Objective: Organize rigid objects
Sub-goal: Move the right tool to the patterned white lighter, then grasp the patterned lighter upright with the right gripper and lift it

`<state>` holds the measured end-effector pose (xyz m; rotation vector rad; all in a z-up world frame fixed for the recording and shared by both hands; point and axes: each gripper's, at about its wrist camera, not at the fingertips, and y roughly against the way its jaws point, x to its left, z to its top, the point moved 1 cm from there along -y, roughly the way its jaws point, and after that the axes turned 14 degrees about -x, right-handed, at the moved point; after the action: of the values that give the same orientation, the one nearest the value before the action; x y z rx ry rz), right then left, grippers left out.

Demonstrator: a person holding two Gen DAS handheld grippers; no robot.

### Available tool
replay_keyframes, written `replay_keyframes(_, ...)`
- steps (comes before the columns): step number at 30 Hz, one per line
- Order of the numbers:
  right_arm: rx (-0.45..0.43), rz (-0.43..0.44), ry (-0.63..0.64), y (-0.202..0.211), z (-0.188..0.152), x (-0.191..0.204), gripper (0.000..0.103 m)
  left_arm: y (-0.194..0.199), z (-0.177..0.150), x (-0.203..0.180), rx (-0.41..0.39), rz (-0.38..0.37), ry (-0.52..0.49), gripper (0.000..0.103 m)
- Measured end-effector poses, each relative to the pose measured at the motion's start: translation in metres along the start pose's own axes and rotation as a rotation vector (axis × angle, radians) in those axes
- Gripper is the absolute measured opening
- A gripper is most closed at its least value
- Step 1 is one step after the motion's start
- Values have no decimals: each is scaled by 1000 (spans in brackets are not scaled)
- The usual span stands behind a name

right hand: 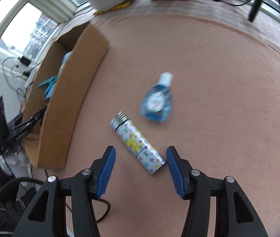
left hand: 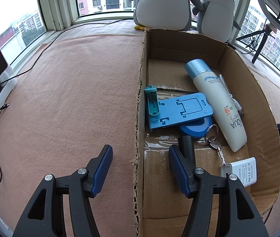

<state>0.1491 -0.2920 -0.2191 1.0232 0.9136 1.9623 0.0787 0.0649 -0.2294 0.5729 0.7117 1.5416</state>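
Sorting looked mostly done. The cardboard box point(left hand: 238, 63) held one sunscreen bottle point(left hand: 217, 102), one blue phone stand point(left hand: 181, 110), one teal clip point(left hand: 152, 102), one key ring point(left hand: 214, 140), one white adapter point(left hand: 242, 169), one blue round case and one black tube.

Right of the box, on the pink felt, two items remained: one patterned lighter point(right hand: 138, 144), one blue sanitizer bottle point(right hand: 157, 102).

Left gripper point(left hand: 140, 169) was wide, empty, straddling the box wall. Right gripper point(right hand: 141, 169) was wide, empty, its tips either side of the lighter's near end.

My right gripper point(right hand: 141, 165): jaws apart, flanking near end of patterned tube point(right hand: 138, 144) on pink counter point(right hand: 219, 98). Blue bottle point(right hand: 157, 103) beyond; cardboard box point(right hand: 70, 90) left.
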Motion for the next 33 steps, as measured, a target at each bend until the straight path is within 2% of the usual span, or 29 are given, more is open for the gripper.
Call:
replay_keyframes(2,0,-78,80,-2,-2,13,50,0,0,0,0,1,-1,64)
replay_keyframes(7,9,-187,197,-11,1,30,49,0,0,1,-1,2,-1,64)
replay_keyframes(12,25,-204,245,-16,2,37,48,-1,0,2,-1,-3,4,64)
replay_keyframes(15,40,-231,263,-17,3,38,40,-1,0,2,0,-2,7,64)
replay_keyframes(19,59,-246,278,-22,5,42,38,-2,0,3,0,-4,7,64)
replay_keyframes(24,74,-246,290,-33,8,57,26,-2,1,3,1,-2,5,64)
replay_keyframes(33,37,-238,225,-30,2,65,21,-2,1,2,1,-2,5,64)
